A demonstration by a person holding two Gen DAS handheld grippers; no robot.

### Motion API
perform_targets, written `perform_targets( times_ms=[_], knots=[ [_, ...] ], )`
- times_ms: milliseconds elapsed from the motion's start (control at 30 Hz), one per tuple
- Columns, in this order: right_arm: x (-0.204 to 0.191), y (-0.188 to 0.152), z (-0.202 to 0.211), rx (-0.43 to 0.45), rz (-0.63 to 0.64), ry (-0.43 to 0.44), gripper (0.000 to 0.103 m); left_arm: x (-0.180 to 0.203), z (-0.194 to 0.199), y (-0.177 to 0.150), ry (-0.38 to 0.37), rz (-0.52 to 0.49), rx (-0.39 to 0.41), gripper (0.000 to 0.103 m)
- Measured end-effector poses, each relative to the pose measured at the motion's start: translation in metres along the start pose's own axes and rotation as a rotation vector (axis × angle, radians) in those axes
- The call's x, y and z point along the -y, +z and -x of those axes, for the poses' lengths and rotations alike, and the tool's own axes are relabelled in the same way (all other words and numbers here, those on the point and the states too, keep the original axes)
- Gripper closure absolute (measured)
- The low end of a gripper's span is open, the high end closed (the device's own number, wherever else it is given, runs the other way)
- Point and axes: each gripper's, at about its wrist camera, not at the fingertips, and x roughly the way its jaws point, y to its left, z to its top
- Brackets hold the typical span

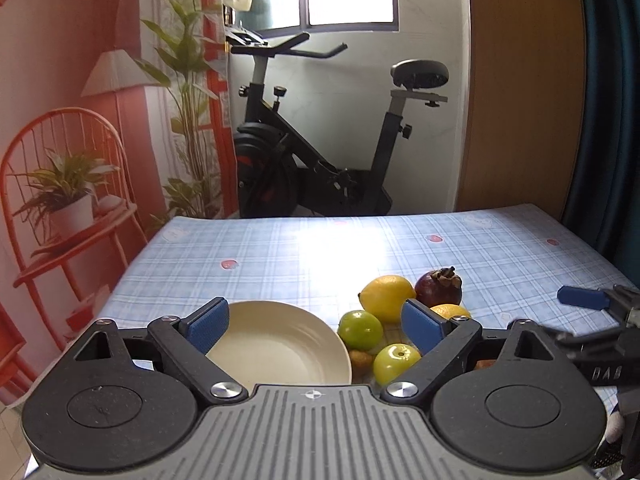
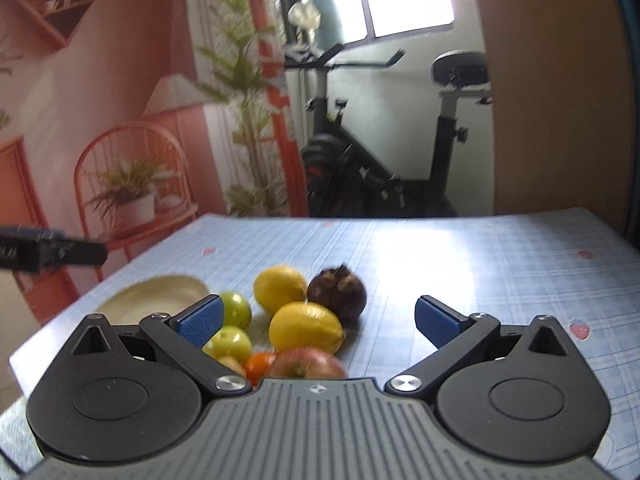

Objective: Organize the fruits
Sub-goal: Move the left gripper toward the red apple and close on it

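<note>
A cream plate lies empty on the checked tablecloth, and my left gripper hangs open just above its near rim. Right of the plate is a heap of fruit: a lemon, a dark mangosteen, two green fruits and a second lemon half hidden by my right finger. My right gripper is open above the near side of the heap, over a lemon, a red apple and a small orange fruit. Neither gripper holds anything.
The table has bare cloth beyond and to the right of the fruit. Its left edge runs close to the plate. An exercise bike stands behind the far edge, with a wooden panel to its right.
</note>
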Motion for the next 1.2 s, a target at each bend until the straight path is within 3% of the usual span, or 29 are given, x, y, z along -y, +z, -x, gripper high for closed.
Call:
perform_targets(
  times_ms=[100, 200, 367, 533, 700, 867, 1000, 1200],
  knots=[
    [0.004, -0.005, -0.006, -0.027, 0.008, -0.012, 0.000, -0.003, -0.010, 0.002, -0.014, 0.029, -0.021, 0.011],
    [0.006, -0.013, -0.008, -0.035, 0.028, -0.030, 0.001, 0.003, -0.016, 0.003, -0.029, 0.006, 0.005, 0.012],
    [0.008, -0.025, -0.014, -0.075, 0.081, -0.033, 0.013, 0.014, -0.020, 0.003, -0.116, -0.022, 0.013, 0.012],
    [0.014, -0.032, -0.009, -0.061, 0.049, 0.085, 0.013, 0.018, -0.023, -0.001, -0.159, -0.032, 0.038, 0.013],
    [0.017, -0.041, -0.016, -0.079, 0.077, 0.147, 0.017, 0.018, -0.033, 0.002, -0.202, 0.011, -0.035, 0.014],
    [0.023, -0.046, -0.026, -0.110, 0.062, 0.207, 0.029, 0.032, -0.036, 0.006, -0.171, -0.038, -0.074, 0.017],
    [0.026, -0.044, -0.033, -0.138, 0.045, 0.238, 0.031, 0.041, -0.039, 0.007, -0.175, -0.080, -0.077, 0.021],
    [0.027, -0.046, -0.031, -0.134, 0.036, 0.239, 0.034, 0.009, -0.050, 0.031, -0.144, 0.059, -0.106, 0.027]
  ],
)
